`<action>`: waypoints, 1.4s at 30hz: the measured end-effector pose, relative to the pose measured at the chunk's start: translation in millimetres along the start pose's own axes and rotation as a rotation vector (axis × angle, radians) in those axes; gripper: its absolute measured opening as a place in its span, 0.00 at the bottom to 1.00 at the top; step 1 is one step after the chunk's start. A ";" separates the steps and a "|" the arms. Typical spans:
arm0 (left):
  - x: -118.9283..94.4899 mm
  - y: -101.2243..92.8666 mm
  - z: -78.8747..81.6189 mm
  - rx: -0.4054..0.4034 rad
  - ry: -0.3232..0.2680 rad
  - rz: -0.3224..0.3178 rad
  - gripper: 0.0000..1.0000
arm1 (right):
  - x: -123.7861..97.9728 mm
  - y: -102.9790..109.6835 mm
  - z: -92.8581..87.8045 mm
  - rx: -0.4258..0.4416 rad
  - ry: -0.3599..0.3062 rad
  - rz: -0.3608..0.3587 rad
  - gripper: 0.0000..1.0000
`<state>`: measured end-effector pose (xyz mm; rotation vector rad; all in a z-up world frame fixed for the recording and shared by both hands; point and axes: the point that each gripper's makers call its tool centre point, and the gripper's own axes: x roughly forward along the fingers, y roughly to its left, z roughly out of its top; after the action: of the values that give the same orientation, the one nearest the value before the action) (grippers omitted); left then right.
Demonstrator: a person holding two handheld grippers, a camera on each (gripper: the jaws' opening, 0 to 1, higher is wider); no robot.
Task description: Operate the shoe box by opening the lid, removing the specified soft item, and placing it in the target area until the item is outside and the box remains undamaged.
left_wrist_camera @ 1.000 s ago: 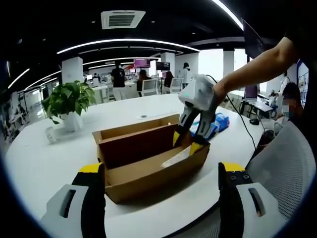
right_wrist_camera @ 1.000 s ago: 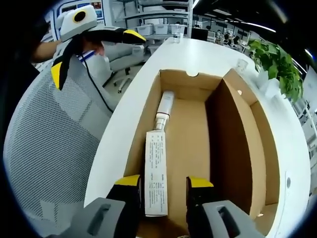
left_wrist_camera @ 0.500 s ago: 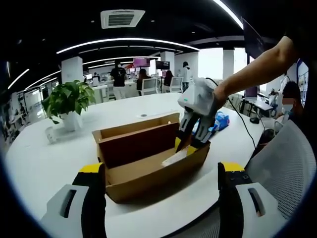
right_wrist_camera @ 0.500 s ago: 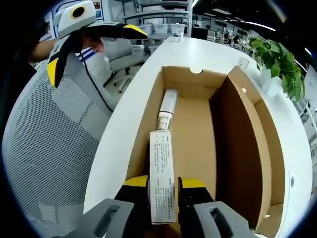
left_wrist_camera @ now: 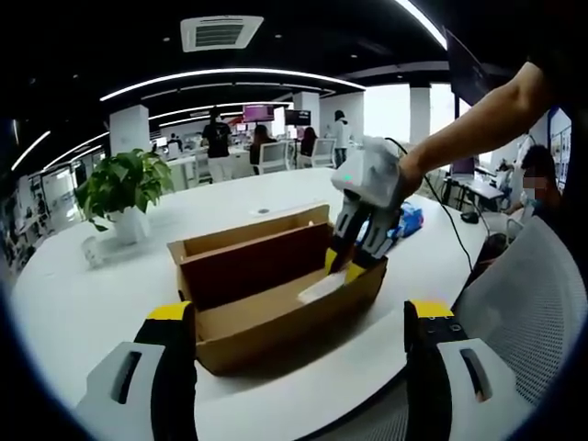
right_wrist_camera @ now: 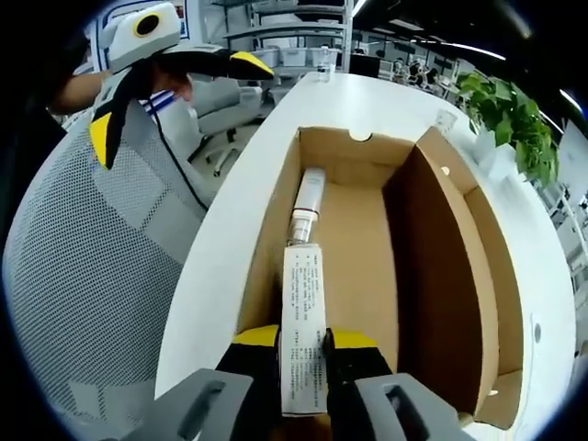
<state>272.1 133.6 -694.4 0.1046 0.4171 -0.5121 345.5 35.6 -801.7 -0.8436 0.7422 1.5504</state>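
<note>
Cardboard walls of the open shoe box [right_wrist_camera: 441, 266] sit close around the white tube [right_wrist_camera: 304, 342] clamped at its flat end by the right gripper [right_wrist_camera: 303, 347], so a skewed lift risks snagging them, while the left gripper [left_wrist_camera: 294, 322] hangs open near the box.

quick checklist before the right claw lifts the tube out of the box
1. Lid open: ok, the shoe box lid stands aside.
2. Grip: ok, right claw shut on the tube near its end.
3. Far end free: cannot tell, the tube's cap end lies along the box wall.
4. Left claw clear of the box: ok, open and apart from it.
5. Box intact: ok, no tears visible.
6. Target area: cannot tell.
</note>
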 end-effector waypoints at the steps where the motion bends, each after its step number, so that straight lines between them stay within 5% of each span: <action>1: 0.1 -0.3 -0.1 0.001 0.001 -0.001 0.98 | -1.4 -0.5 0.2 -0.001 -0.002 -0.004 0.15; 18: 0.5 -3.2 -0.3 0.018 0.004 -0.012 0.98 | -33.2 -5.0 21.2 -0.032 -0.060 -0.072 0.15; 42: 0.7 -4.6 -3.3 0.020 0.013 -0.015 0.99 | -106.4 -16.1 57.3 -0.130 -0.118 -0.130 0.15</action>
<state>269.2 130.0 -697.7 0.1247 0.4256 -0.5307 363.2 28.8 -681.2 -0.8705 0.4963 1.5295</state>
